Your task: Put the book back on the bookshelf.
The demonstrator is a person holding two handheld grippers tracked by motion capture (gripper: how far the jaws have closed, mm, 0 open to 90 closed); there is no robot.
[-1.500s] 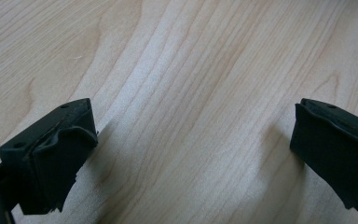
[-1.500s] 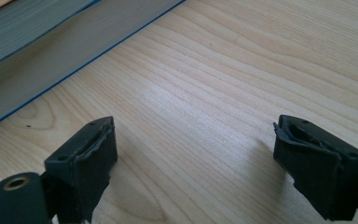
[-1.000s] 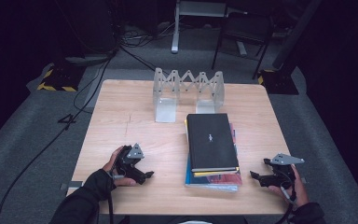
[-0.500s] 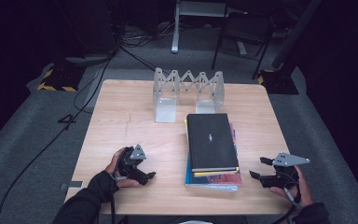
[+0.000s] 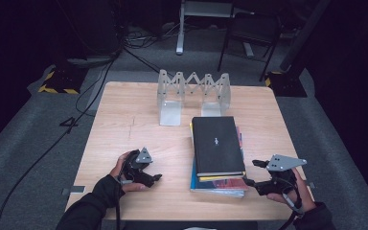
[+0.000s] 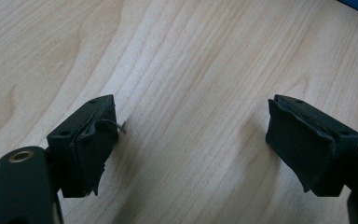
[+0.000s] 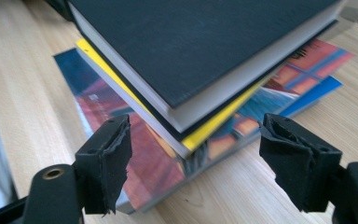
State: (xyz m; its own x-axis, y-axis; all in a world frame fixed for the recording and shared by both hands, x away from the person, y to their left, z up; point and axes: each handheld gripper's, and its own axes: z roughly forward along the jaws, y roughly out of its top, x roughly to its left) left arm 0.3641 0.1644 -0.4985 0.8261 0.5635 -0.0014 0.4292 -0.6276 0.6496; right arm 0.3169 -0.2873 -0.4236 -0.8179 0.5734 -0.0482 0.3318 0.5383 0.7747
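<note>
A stack of books lies on the wooden table [image 5: 124, 120], right of centre. A thick black book [image 5: 218, 143] is on top, with a yellow-edged one [image 7: 205, 128] under it and a colourful thin one [image 7: 121, 121] at the bottom. My right gripper [image 5: 251, 172] is open at the stack's near right corner. In the right gripper view [image 7: 196, 144] the jaws stand on either side of that corner without touching it. My left gripper [image 5: 149, 173] rests low over bare wood left of the stack. It is open and holds nothing [image 6: 191, 135].
A clear folding rack [image 5: 194, 93] with upright dividers stands at the back of the table, just behind the books. Cables and a chair are on the grey floor beyond the table.
My right gripper has edged left, closer to the corner of the book stack. The left gripper has barely moved.
</note>
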